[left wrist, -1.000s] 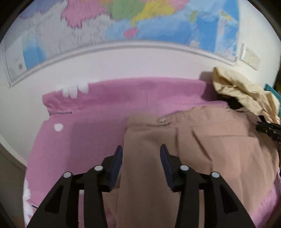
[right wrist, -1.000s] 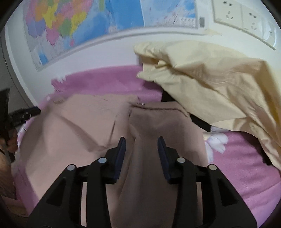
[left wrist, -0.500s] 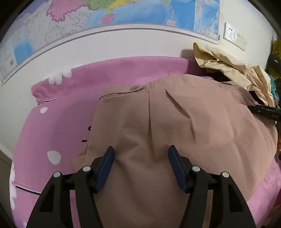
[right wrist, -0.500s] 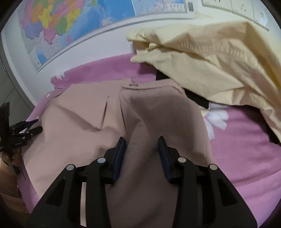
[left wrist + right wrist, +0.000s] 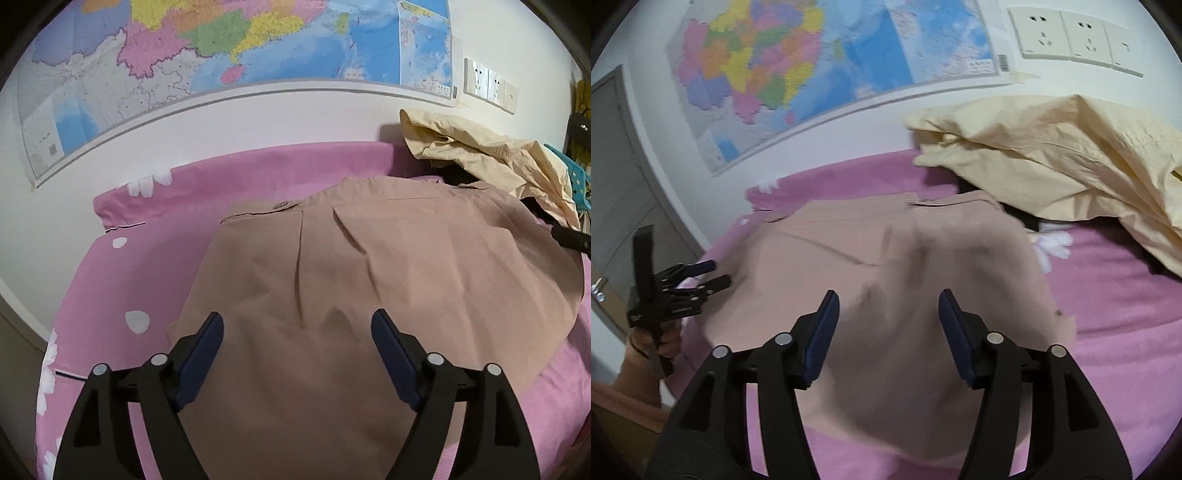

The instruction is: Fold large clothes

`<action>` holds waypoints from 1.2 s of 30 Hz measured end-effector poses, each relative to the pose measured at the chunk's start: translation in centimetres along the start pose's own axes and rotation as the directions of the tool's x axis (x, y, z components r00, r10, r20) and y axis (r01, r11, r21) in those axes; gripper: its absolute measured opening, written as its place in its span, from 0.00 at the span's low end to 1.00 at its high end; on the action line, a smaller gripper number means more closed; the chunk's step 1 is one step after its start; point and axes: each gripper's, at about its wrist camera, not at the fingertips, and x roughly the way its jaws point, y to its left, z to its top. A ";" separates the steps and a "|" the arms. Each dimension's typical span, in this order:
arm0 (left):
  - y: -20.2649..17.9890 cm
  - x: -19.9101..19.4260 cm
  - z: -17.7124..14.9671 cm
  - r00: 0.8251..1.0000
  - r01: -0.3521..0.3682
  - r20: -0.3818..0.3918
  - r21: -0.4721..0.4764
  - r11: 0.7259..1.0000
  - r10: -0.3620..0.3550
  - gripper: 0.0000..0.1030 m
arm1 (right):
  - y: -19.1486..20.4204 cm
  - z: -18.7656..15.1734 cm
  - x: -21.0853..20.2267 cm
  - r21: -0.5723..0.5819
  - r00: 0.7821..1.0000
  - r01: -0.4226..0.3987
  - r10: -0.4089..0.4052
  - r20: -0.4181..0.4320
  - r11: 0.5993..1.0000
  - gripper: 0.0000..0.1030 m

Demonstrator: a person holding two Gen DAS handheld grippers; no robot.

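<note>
From the left wrist view, the far left shows a strip of pink bedsheet (image 5: 122, 280) bare between the white wall (image 5: 44, 221) and the left edge of the tan garment (image 5: 369, 266), open room along that side. The garment lies spread flat on the bed, its buttoned waistband edge toward the wall, its near edge running under both tools. The left hand-held gripper (image 5: 297, 328) hangs over the garment's near left part with jaws spread wide and opening; cloth lies below them, but the pads press on nothing. In the right wrist view the same tool (image 5: 709, 275) shows at the garment's left border, held by a hand (image 5: 663, 341). The right hand-held gripper (image 5: 888, 308) stands over the garment's near right part, jaws moderately apart and opening, nothing pinched between them. Further right, the garment's right edge gives way to bare pink sheet (image 5: 1115, 295), roomy toward the near corner. At the far right a crumpled cream garment (image 5: 1052, 155) is heaped against the wall, just beside the tan waistband's right end, crowding that corner below the wall map (image 5: 820, 62) and sockets (image 5: 1075, 35).
</note>
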 end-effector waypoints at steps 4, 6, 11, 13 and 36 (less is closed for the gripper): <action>-0.4 -1.0 -0.2 1.000 0.016 0.024 -0.026 1.000 -0.015 0.85 | 2.2 -1.2 0.8 -0.050 0.999 -0.042 0.041 -0.021 0.998 0.57; -0.7 -1.2 -0.4 0.999 0.021 0.030 -0.037 0.999 -0.020 0.86 | 2.5 -1.7 2.1 -0.056 0.998 -0.027 0.024 -0.061 0.998 0.57; -1.5 -0.3 -1.2 0.999 0.037 -0.026 -0.054 0.998 -0.039 0.89 | 1.8 -2.6 4.9 -0.008 0.992 0.016 -0.017 -0.129 1.000 0.57; -1.7 -0.1 -1.6 0.999 0.023 -0.036 -0.058 0.998 -0.025 0.92 | 2.2 -2.4 4.9 -0.012 0.991 0.027 -0.029 -0.128 1.000 0.58; -3.6 -0.9 -3.5 0.999 -0.030 -0.025 -0.066 0.997 0.028 0.93 | 7.2 -4.5 5.4 -0.111 0.988 -0.029 0.012 -0.155 0.993 0.88</action>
